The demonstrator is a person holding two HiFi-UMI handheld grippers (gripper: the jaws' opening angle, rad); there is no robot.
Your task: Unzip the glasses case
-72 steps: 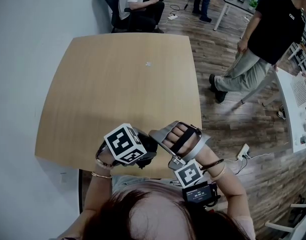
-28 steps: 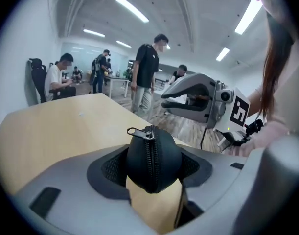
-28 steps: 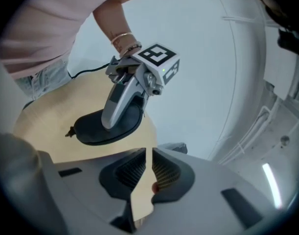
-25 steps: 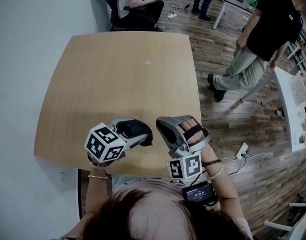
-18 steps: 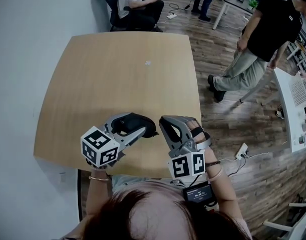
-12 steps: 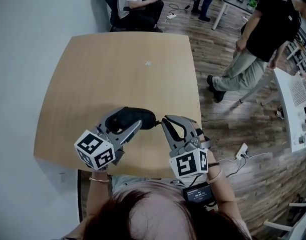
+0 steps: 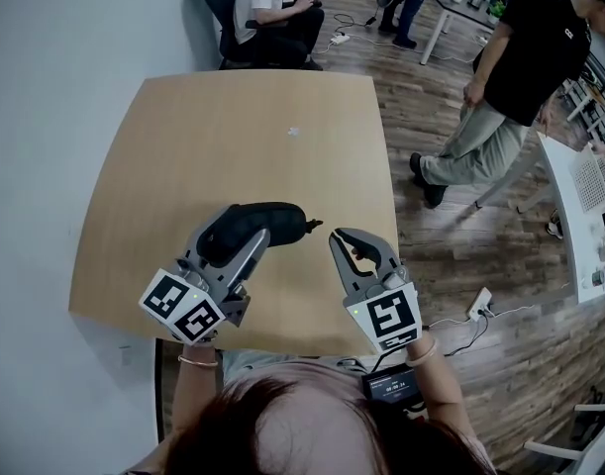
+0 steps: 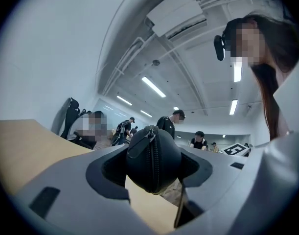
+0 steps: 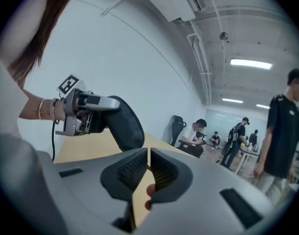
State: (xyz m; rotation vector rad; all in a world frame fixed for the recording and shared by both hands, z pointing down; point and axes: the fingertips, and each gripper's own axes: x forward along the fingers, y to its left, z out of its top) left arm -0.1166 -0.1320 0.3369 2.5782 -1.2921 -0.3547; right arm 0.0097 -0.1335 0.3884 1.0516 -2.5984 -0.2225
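Wooden table (image 7: 233,137) beneath left tongs (image 7: 231,243) gripping glasses case (image 7: 274,221); right tongs (image 7: 353,247) clenched empty.

Glasses case (image 7: 270,220) matt blk fabric; table (image 7: 233,137) smooth wood.

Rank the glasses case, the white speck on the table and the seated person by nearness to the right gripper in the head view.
1. Glasses case, just left of the right gripper.
2. White speck, farther up the table.
3. Seated person, beyond the far edge.
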